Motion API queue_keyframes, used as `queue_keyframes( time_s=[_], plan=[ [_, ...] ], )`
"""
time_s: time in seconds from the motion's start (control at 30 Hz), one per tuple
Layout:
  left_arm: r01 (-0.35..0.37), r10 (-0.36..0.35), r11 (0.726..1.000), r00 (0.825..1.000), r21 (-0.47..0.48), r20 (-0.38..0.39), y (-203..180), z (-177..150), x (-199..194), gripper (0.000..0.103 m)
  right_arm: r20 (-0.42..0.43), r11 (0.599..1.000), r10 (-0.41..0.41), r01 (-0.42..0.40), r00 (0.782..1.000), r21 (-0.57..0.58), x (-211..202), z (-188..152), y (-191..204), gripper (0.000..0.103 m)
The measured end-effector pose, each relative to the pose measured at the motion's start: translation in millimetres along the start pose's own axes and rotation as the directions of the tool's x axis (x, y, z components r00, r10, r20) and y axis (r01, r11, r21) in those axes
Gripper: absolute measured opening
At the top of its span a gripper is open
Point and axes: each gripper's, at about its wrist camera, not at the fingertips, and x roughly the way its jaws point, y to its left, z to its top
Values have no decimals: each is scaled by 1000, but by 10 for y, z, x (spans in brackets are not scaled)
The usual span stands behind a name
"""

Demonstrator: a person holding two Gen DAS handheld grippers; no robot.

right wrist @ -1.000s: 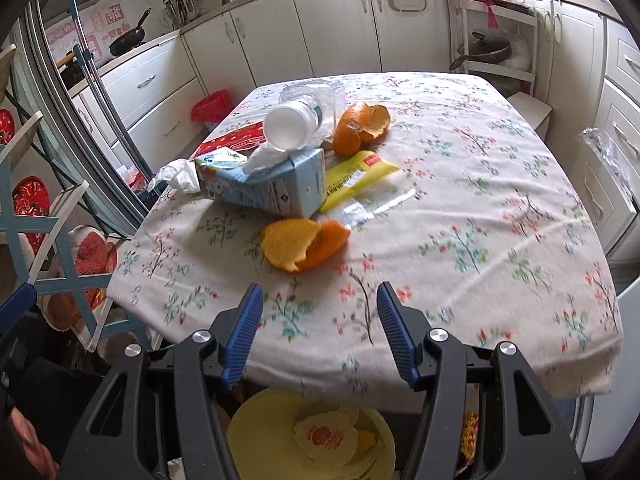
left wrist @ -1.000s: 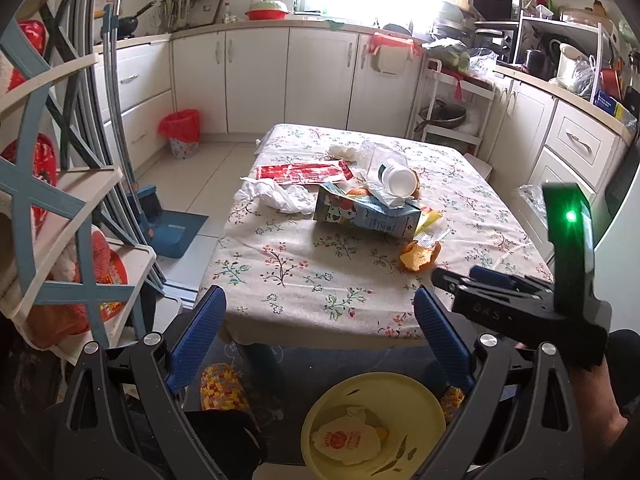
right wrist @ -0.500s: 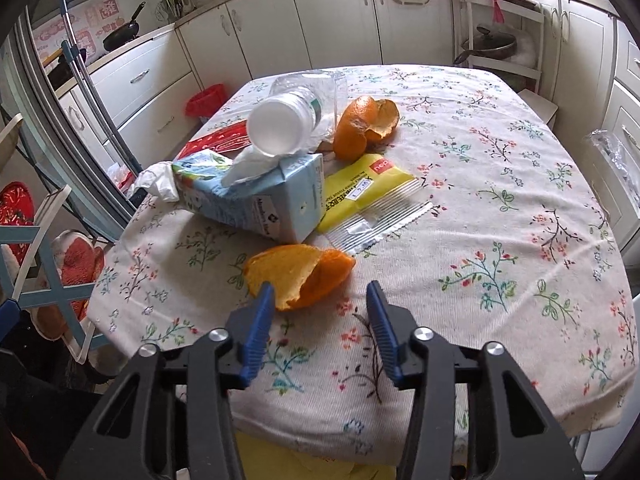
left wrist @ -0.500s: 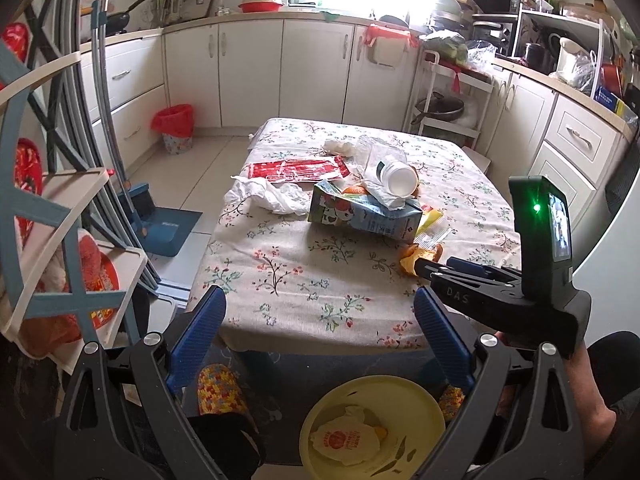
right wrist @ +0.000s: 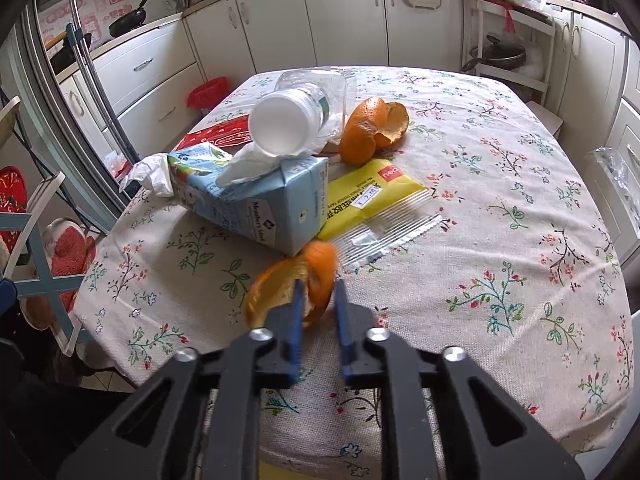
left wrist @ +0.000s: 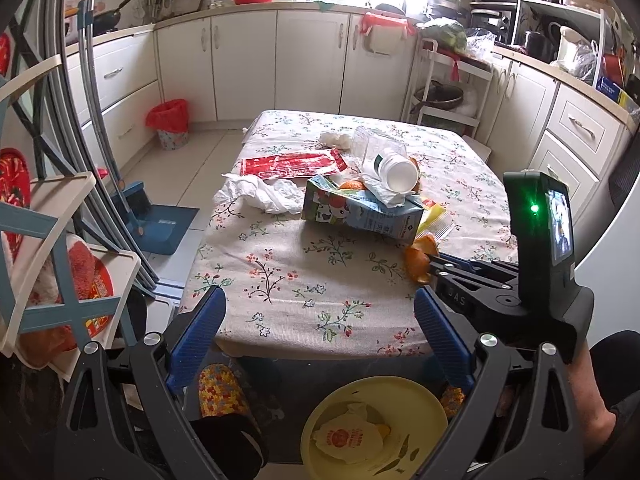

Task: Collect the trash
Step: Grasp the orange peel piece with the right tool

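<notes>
- The right gripper (right wrist: pixel 318 290) has just been closing its jaws and now pinches the orange peel (right wrist: pixel 298 280) near the table (right wrist: pixel 500 240) front edge, just beside the milk carton (right wrist: pixel 256 200)
- The left gripper (left wrist: pixel 318 320) hangs wide open and empty above a yellow bin (left wrist: pixel 424 396)

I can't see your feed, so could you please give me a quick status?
Right gripper just closed on orange peel. Left gripper open, empty. Milk carton close behind.
</notes>
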Motion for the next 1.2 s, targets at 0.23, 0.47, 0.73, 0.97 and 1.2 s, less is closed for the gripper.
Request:
queue_keyframes(
  time_s=[0.23,0.47,0.73,0.97,1.2],
  plan=[
    [-32,33,999,999,41,-10,-87,56,72,91,1,999,28,-28,1000,41,-65,-12,-157,7],
    [-44,45,997,999,71,-18,-157,79,121,91,9,996,33,-33,999,84,-153,-28,-340,6],
    [-55,60,992,997,111,-42,-245,89,203,91,16,994,40,-42,999,104,-227,-44,-408,6],
    [-56,65,988,996,140,-60,-298,107,291,91,24,992,42,-45,999,115,-274,-37,-471,6],
    [-27,43,985,995,168,-92,-375,220,444,91,25,993,28,-31,999,118,-289,-34,-518,6]
  ],
)
